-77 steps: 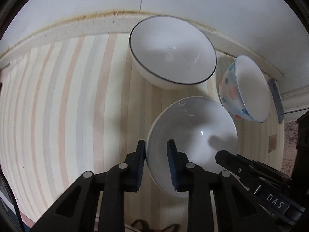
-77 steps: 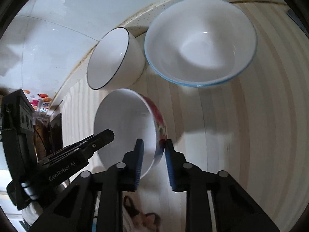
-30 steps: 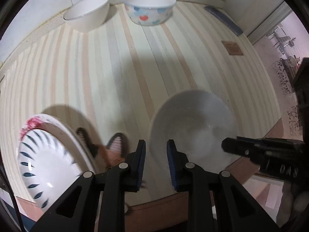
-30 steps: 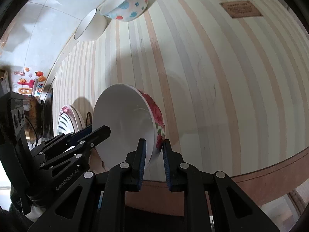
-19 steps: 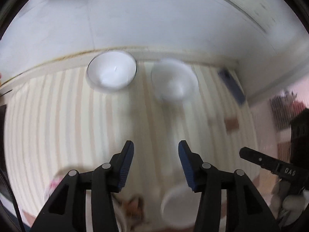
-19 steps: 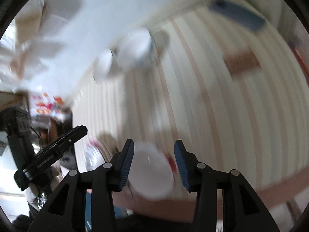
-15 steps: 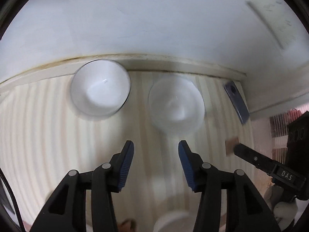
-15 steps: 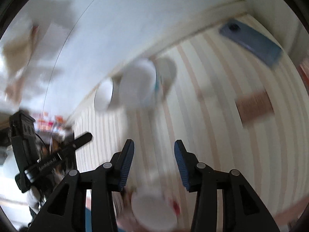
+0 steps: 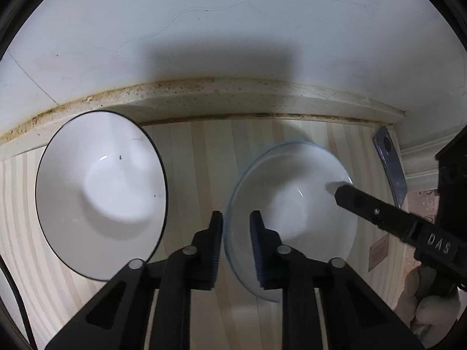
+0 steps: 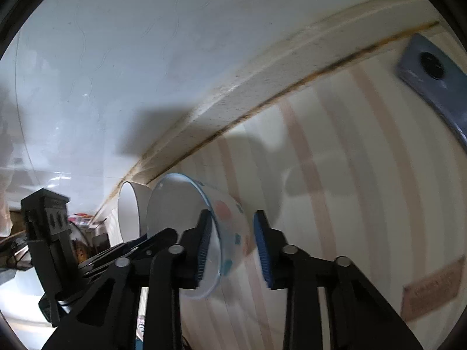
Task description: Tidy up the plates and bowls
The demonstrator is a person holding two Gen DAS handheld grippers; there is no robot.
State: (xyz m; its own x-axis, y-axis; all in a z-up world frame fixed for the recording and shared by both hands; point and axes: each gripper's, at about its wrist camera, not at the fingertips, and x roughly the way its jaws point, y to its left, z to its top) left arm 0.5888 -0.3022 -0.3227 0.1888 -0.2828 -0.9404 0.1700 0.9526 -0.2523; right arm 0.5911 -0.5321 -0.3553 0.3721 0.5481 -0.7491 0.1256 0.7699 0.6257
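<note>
Surface: striped beige countertop, at white wall.
Bowl: white, blue-rimmed spotted ceramic bowl on it, near black-rimmed white bowl (apart).
My left gripper: closing, pads clamp near rim.
My right gripper: closing astride far wall, outer pad clear.

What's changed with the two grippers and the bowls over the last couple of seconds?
Both grippers set down the bowls they were carrying, a plain white one and a red-flowered one, at the table's front edge, then swung back to the wall. The left gripper and right gripper are now closing their fingers over opposite sides of the blue-rimmed spotted white bowl. The black-rimmed white bowl and grey-blue phone stayed put.
</note>
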